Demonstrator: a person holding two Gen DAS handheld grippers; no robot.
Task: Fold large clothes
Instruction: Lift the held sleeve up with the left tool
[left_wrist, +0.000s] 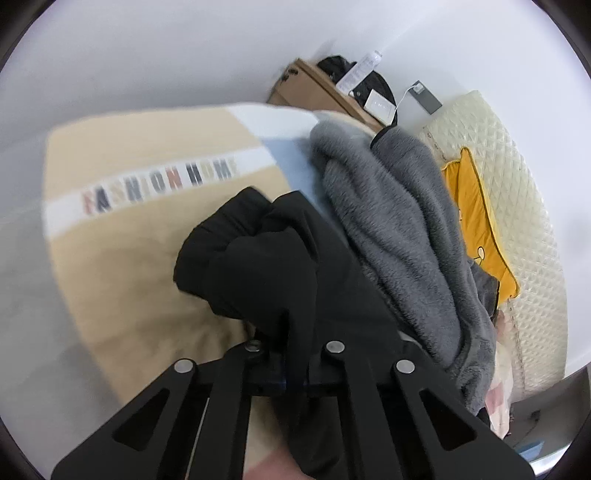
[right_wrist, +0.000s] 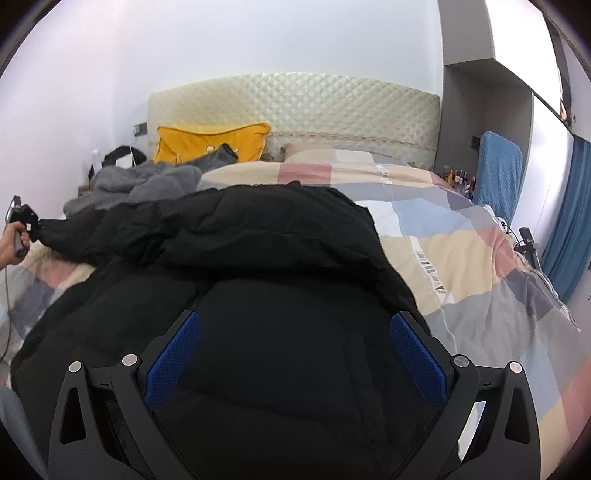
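The left gripper (left_wrist: 291, 354) is clenched on a fold of the black padded coat (left_wrist: 266, 266): in its own view the two fingers stand drawn together with dark cloth bunched and draped over them, and in the right wrist view the same gripper (right_wrist: 35, 227) shows far off at the left edge, held in a hand (right_wrist: 14, 243), with the end of a coat sleeve (right_wrist: 66, 230) pinched at its tip and pulled out sideways. The right gripper (right_wrist: 295, 339) stands released, its blue pads (right_wrist: 173, 354) spread wide and apart from each other, with the broad body of the coat (right_wrist: 277, 258) lying under and between them; whether the pads touch the cloth cannot be told. The coat lies spread across the bed on a patchwork quilt (right_wrist: 461, 258) of beige, blue, pink and grey squares, with a white band that reads FASHION HOME (left_wrist: 159, 184). Just beside the coat, toward the headboard, lies a rumpled grey fleece garment (left_wrist: 399, 229). Beyond it a yellow cushion (right_wrist: 210, 142) leans against the cream quilted headboard (right_wrist: 295, 103). A brown cardboard box (left_wrist: 314, 92) stands in the corner by the white wall, and a blue towel (right_wrist: 498, 166) hangs at the far right side of the bed near a blue curtain (right_wrist: 569, 229).
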